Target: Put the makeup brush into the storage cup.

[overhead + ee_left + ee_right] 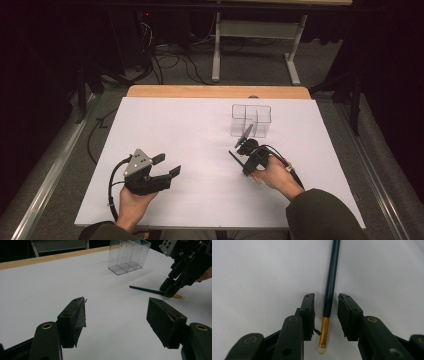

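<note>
On the white table (200, 130), the right gripper (242, 159) is lowered over a dark green pencil (331, 285) that lies flat on the surface, right of the table's middle and just near of a clear plastic organizer (251, 120). In the right gripper view the pencil runs straight up between the two black jaws, its gold ferrule and pale eraser end toward the camera. The jaws stand on either side of the shaft with a slim gap on each side — they bracket it but the pads do not press on it, so the pencil is not gripped. From the left gripper view the same pencil (147, 290) lies on the table with its dark tip pointing left and its gold end under the right gripper (170, 291), whose jaw tips come down at the surface around it. The organizer (128, 256) stands upright farther off, divided into compartments, well apart from the pencil's tip. The left gripper (167, 165) is held by the person's left hand (131, 202) over the near left part of the table, its jaws spread wide with nothing between them — bare white table shows through the gap. The right hand (277, 177) holds its gripper from the near side, a dark sleeve (325, 215) behind it.
</note>
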A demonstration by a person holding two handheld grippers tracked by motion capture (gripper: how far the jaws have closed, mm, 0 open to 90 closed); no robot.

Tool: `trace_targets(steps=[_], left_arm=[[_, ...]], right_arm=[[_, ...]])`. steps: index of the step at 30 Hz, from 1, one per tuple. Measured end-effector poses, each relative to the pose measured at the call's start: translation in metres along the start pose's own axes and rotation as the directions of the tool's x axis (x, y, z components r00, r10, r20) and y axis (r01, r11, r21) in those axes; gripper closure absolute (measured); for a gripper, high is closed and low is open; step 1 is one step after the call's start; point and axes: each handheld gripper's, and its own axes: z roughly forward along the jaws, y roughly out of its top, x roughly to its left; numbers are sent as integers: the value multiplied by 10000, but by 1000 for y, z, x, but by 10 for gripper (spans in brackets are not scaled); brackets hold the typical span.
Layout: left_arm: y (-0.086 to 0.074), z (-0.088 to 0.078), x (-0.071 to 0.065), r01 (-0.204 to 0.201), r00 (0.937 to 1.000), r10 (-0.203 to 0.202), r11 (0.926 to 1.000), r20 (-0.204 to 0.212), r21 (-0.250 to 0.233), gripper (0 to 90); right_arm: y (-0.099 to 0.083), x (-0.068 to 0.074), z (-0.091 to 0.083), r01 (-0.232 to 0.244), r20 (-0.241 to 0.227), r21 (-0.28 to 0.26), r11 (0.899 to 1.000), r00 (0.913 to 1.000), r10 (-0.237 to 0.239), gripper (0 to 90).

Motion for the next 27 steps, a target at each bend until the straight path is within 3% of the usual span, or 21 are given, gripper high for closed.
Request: trace_targets(steps=[10, 11, 13, 14, 17, 18, 27], left_arm=[[0, 0, 0, -51, 10000, 51, 10000, 5, 40, 316], [-1, 0, 0, -24, 10000, 24, 10000, 4, 20, 316], [-1, 0, -1, -14, 10000, 14, 10000, 8, 2, 316], [-1, 0, -1, -29, 10000, 29, 10000, 15, 10, 317], [-1, -1, -1, -85, 10000, 85, 9999, 17, 58, 316], [-1, -1, -1, -90, 10000, 90, 9999, 18, 67, 316], [-4, 2, -1, -210, 9998, 210, 9993, -7, 308, 316]], right_arm=[[1, 3, 3, 32, 305, 257, 9997, 9995, -40, 753], [1, 4, 3, 245, 476, 273, 9993, 9985, -257, 765], [1, 6, 3, 156, 526, 329, 9993, 9985, -174, 774], [2, 9, 4, 412, 675, 357, 9985, 9968, -435, 810], [1, 10, 4, 650, 674, 345, 9973, 9955, -672, 837], [1, 12, 5, 476, 641, 311, 9984, 9967, -496, 841], [-2, 9, 4, 785, 542, 128, 9968, 9954, -791, 848]])
